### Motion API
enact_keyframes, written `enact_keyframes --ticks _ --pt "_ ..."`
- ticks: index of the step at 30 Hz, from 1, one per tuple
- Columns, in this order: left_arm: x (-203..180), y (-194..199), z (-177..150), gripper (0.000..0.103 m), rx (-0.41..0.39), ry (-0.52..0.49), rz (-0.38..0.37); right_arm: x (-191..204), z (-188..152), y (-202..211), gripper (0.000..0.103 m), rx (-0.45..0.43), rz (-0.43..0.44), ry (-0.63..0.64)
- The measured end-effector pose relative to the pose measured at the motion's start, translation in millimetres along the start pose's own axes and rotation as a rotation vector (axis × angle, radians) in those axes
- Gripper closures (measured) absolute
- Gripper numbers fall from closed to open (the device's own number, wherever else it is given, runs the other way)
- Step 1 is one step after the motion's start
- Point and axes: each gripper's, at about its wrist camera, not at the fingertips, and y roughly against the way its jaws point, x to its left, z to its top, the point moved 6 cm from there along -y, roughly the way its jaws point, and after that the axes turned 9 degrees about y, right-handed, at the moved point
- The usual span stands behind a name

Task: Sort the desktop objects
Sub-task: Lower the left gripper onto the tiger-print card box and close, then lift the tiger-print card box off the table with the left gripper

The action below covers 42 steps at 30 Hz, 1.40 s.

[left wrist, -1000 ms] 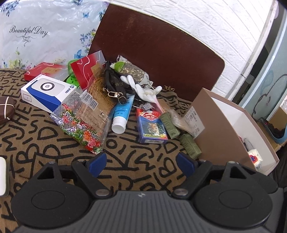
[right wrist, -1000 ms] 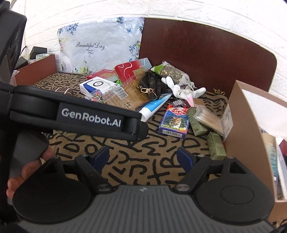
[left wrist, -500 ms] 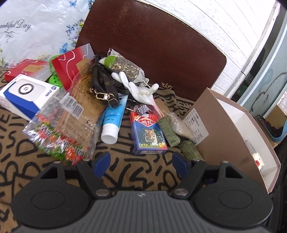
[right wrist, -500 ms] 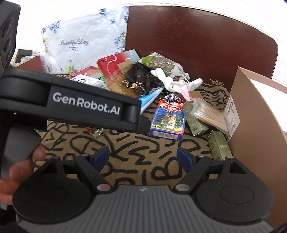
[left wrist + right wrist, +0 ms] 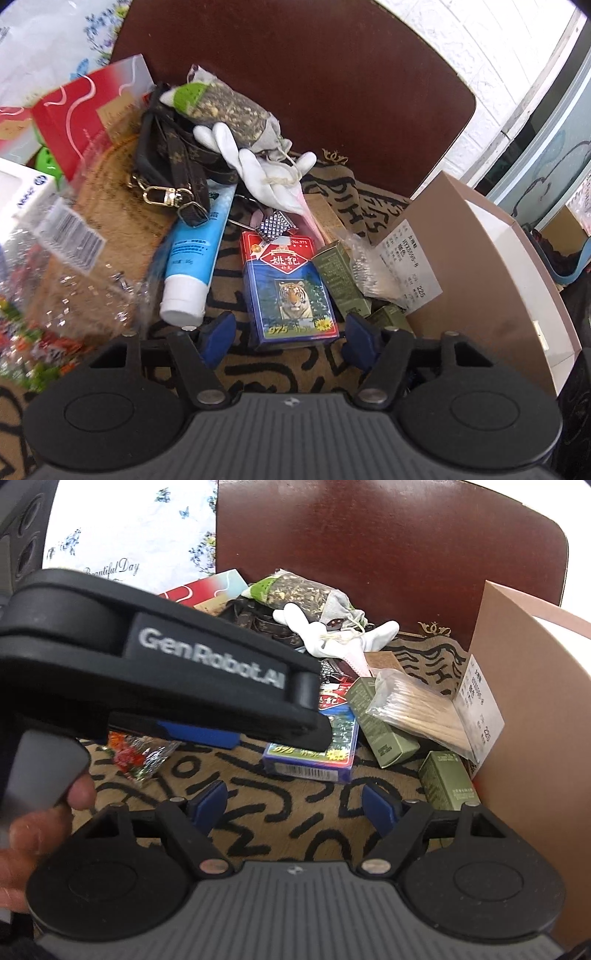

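A blue and red playing-card box (image 5: pixel 291 291) with a tiger picture lies flat on the patterned cloth. My left gripper (image 5: pixel 290 338) straddles its near end. Its jaws are closing, with the box between the blue pads and slim gaps still showing on both sides. In the right wrist view the left gripper (image 5: pixel 310 734) reaches in from the left and covers much of the card box (image 5: pixel 314 764). My right gripper (image 5: pixel 293 805) hovers over bare cloth just short of the box. Its jaws are closing a little too, with nothing between them.
A blue tube (image 5: pixel 192 258), a brown strap (image 5: pixel 173 166), a white glove (image 5: pixel 258 173) and a herb pouch (image 5: pixel 225 107) crowd behind. Green cartons (image 5: pixel 384 720) and bagged swabs (image 5: pixel 417 705) lie right, against an open cardboard box (image 5: pixel 480 277). A candy bag (image 5: pixel 55 295) lies left.
Both grippers have moved forward and lower toward the pile. The left jaws have narrowed and now flank the card box. In the right wrist view the left gripper now hides more of that box.
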Motion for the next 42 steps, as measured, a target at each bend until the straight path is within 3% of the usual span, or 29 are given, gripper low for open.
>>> enact_keyframes --ticks 5,12,16,22,42 --pt "5 -14 5 0.043 0.031 0.025 -0.005 -3 3 -9 0.031 -0.007 -0.003 -0.001" --pt "7 -20 5 0.054 0.041 0.017 0.001 -2 5 -14 0.043 -0.021 -0.015 0.027" --pt "9 -17 3 0.055 0.034 0.013 0.010 -3 5 -12 0.053 -0.019 -0.022 0.026" --pt "9 -7 -7 0.055 0.042 0.006 0.032 7 -1 -3 0.056 -0.003 -0.020 0.044" --pt "-20 55 -107 0.056 0.139 -0.071 0.041 44 -65 86 0.058 0.076 0.094 0.080"
